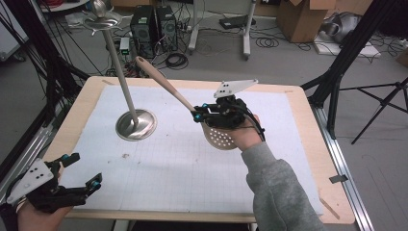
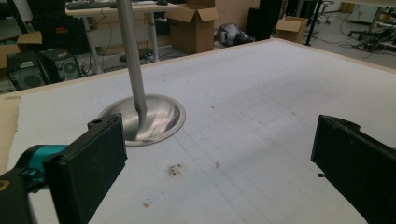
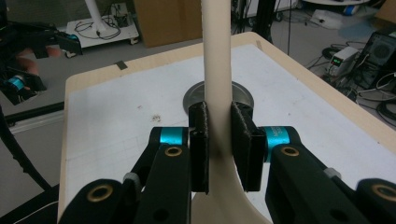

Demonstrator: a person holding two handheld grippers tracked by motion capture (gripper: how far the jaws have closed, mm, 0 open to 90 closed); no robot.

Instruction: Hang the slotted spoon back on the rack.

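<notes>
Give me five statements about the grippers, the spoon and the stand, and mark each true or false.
1. The right gripper is shut on the slotted spoon. True.
2. The left gripper holds the stand's pole. False: its jaws are wide open with nothing between them, near the table's front left corner.
3. The stand rests on the white mat on its round metal base. True.
4. The spoon lies flat on the mat. False: it is held up, with its handle slanting up toward the stand.
5. The right gripper's jaws clamp the spoon's bowl. False: they clamp the handle just above the perforated bowl.
</notes>
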